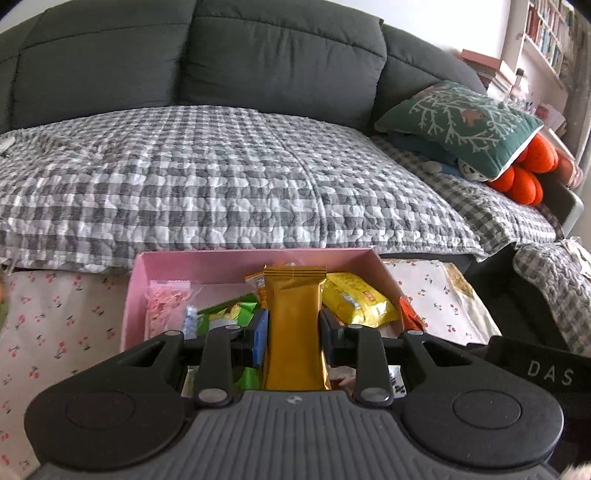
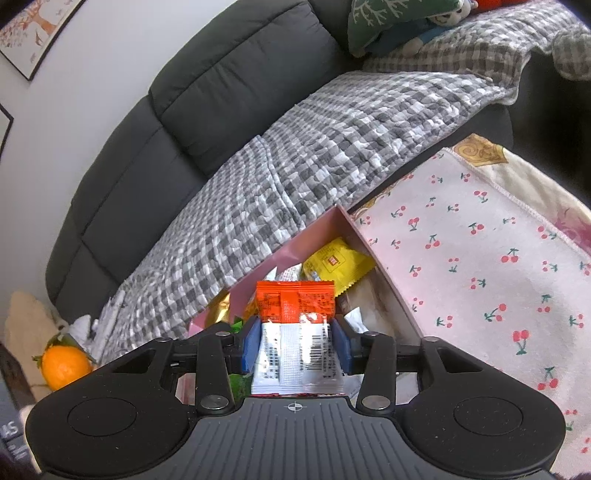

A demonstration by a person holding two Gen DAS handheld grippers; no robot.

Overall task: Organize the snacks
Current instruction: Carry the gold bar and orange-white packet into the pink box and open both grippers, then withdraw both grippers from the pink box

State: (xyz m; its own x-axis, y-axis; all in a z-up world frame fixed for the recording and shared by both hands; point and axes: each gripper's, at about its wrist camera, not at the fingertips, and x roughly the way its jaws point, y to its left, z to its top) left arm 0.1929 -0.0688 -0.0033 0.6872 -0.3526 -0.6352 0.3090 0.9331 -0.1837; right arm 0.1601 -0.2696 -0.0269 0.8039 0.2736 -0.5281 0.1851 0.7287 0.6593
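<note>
Pink cardboard, a shallow open box [image 1: 137, 291], is our landmark: it sits on a counter under a white cherry-print cloth [image 1: 62, 325], just in front of a dark grey sofa [image 1: 258, 59] draped with a grey-and-white checked quilt [image 1: 221, 177].

From the left wrist view we see our left tongs [image 1: 293, 332] closed narrow on a gold foil snack bar [image 1: 293, 317], blue pads pressing both its sides. The bar stands upright above the box's middle. Behind it inside the box lie a yellow snack packet [image 1: 356, 299], a pink speckled packet [image 1: 166, 299] by the left wall and a green wrapper [image 1: 236, 310] between them. Only this view shows the green branch-pattern cushion [image 1: 458, 122] and orange plush toy [image 1: 524, 173] well to the right of the box on the sofa.

From the right wrist view our right tongs [image 2: 295, 345] hold an orange-and-white sachet [image 2: 297, 332], printed back and barcode facing us, over the box's near end. We cannot tell whether the pads still press it. Past it the yellow packet lies against the box's far wall. Only this view shows an orange fruit [image 2: 64, 363] far left of the box and a framed picture [image 2: 33, 29] on the wall.
</note>
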